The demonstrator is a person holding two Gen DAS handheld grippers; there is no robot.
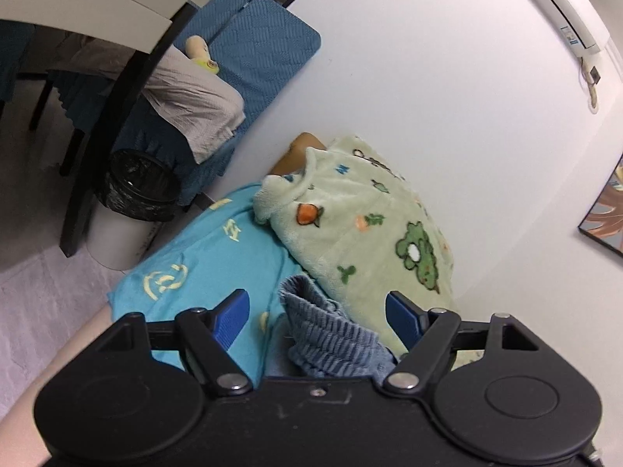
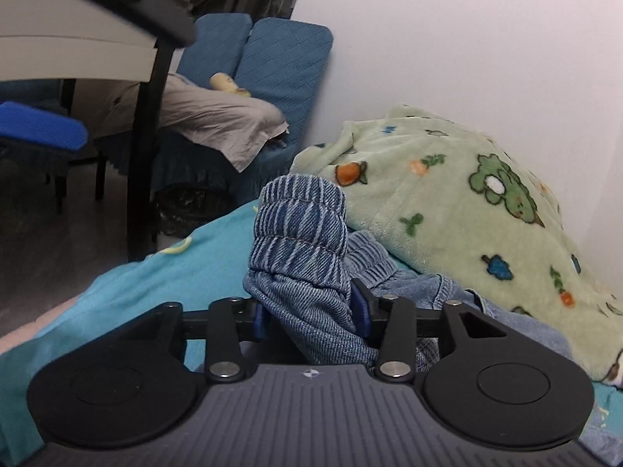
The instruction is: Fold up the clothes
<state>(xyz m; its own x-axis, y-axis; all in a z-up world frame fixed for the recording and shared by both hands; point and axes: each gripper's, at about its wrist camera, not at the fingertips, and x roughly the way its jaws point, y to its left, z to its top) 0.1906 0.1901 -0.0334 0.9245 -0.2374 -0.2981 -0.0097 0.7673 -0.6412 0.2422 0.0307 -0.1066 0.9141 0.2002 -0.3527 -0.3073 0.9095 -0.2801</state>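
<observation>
A white wall (image 1: 447, 89) filled the view from twelve to three o'clock. An air conditioner (image 1: 560, 4) hung high at one o'clock. A picture (image 1: 607, 218) hung at three. Blue cushions (image 1: 268, 46) leaned on the wall at eleven. A small yellow bottle (image 1: 200, 54) lay by them. A black-lined bin (image 1: 136, 190) stood at nine, under a white table (image 1: 78, 4).

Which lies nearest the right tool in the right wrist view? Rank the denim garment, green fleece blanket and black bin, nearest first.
1. Denim garment: between the right tool pads.
2. Green fleece blanket: behind, to the right, against the wall.
3. Black bin: farthest, on the floor, left.
</observation>
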